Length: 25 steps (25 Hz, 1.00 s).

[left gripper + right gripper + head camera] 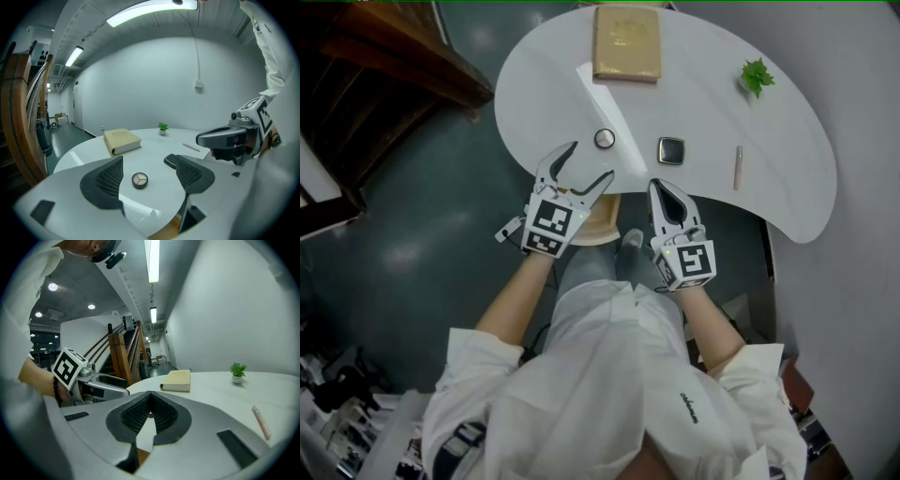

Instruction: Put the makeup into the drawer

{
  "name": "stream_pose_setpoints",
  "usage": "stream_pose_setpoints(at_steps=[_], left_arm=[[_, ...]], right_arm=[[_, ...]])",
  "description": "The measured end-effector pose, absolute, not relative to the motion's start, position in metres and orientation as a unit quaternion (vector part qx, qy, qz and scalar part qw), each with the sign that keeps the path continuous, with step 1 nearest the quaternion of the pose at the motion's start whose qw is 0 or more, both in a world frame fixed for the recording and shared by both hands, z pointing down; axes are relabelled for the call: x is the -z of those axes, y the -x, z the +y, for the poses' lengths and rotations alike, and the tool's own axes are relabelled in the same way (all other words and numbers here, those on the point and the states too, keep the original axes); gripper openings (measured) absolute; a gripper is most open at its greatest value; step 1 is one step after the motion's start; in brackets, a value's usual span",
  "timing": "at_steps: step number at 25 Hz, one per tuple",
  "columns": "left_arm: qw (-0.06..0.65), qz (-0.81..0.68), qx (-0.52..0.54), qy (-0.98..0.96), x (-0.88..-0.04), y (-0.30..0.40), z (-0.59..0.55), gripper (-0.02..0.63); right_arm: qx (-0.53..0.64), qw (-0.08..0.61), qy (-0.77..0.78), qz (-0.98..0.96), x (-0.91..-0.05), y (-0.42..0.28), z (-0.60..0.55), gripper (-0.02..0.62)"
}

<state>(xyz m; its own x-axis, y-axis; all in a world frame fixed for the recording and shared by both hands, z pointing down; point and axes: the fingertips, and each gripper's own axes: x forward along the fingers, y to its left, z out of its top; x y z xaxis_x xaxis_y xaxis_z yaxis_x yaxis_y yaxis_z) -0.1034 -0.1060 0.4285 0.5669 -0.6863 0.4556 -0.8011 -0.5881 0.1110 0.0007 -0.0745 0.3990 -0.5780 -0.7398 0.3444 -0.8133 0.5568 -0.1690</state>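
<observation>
- Pale-walled room with a dark floor. A white curved bench (787,187) stands in front of me, with a wooden staircase (384,66) off to my left.
- A tan book (626,44) lies at the bench's far side; I take it as my landmark.
- A small potted plant (757,75) stands to the right of the book, well apart from it.
- The makeup is all out on the bench top, none of it put away:
  - The round compact (604,139) lies on my side of the book.
  - The square dark compact (671,150) is also nearer me than the book, a little to its right.
  - A slim pinkish stick (738,167) lies further right of the book again.
- My left hand-held gripper (591,161) has its jaws wide apart and holds nothing. Its own view frames the round compact between the jaws, further toward the book and not touched. It looks lined up for that pick.
- My right hand-held gripper (659,187) has its jaws pressed together with nothing between them. It hovers at the bench edge nearest me, opposite the book. I judge it is parked to keep clear of the left.
- A pale wooden piece (598,223) shows under the bench edge on my side of the book. It may be the drawer, but I cannot tell.
</observation>
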Motion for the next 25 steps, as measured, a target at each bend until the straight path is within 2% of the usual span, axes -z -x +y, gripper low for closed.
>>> stream_pose_setpoints(at_steps=[12,16,25], left_arm=[[0.185,-0.423,-0.255,-0.85,-0.497,0.083,-0.149,0.354],[0.185,-0.423,-0.284,-0.841,-0.518,0.079,-0.155,0.332],[0.207,-0.426,-0.314,-0.823,-0.552,0.075,-0.167,0.328]], right_arm=[[-0.193,0.173,-0.41,-0.875,-0.477,0.027,-0.121,0.017],[-0.205,0.175,-0.411,-0.871,-0.49,0.024,-0.125,0.017],[-0.215,0.178,-0.405,-0.871,-0.51,0.024,-0.125,0.017]])
